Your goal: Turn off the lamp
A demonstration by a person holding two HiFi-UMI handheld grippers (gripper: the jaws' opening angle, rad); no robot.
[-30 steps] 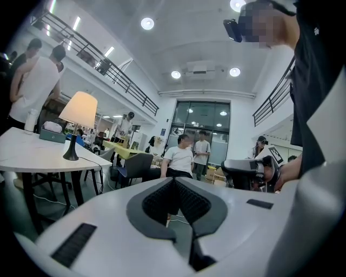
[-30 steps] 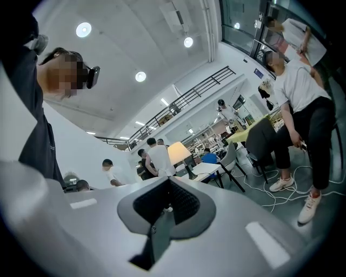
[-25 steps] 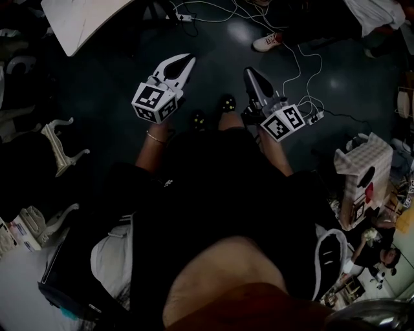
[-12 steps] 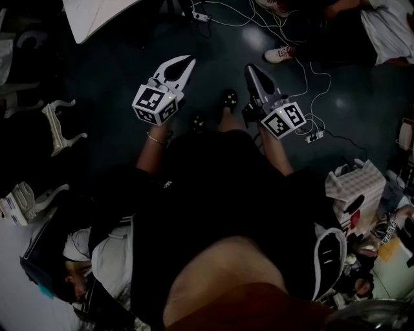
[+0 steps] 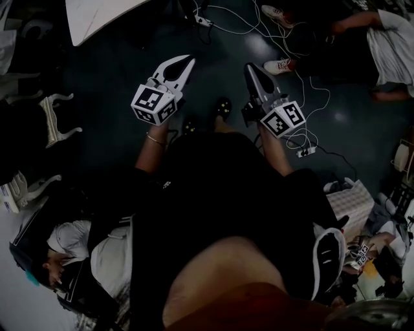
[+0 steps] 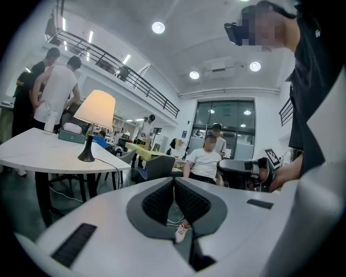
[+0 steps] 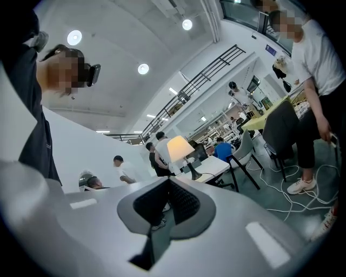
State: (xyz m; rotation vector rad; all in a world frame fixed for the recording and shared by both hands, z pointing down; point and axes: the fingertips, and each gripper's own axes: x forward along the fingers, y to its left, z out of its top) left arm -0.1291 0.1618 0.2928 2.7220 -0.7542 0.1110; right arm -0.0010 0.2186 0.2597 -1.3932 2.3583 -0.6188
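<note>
The lamp (image 6: 95, 110) is lit, its cream shade glowing on a dark stem and base. It stands on a white table (image 6: 38, 156) at the left of the left gripper view, well beyond my jaws. In the right gripper view the lamp (image 7: 180, 148) shows small and far off, just above the jaws. My left gripper (image 6: 173, 182) is shut with nothing in it. My right gripper (image 7: 168, 182) is shut and empty too. In the head view the left gripper (image 5: 189, 59) and the right gripper (image 5: 248, 68) are held side by side above the dark floor, pointing forward.
People stand by the table (image 6: 54, 86), and another sits on a chair (image 6: 204, 161). Dark chairs (image 7: 281, 130) stand about. White cables and a power strip (image 5: 303, 152) lie on the floor. A table corner (image 5: 97, 16) lies ahead to the left. Bags (image 5: 352, 200) sit at the right.
The floor in the head view has swung round: the bag and power strip at right slid down, the white chair at left slid up. Both grippers stay shut and side by side.
</note>
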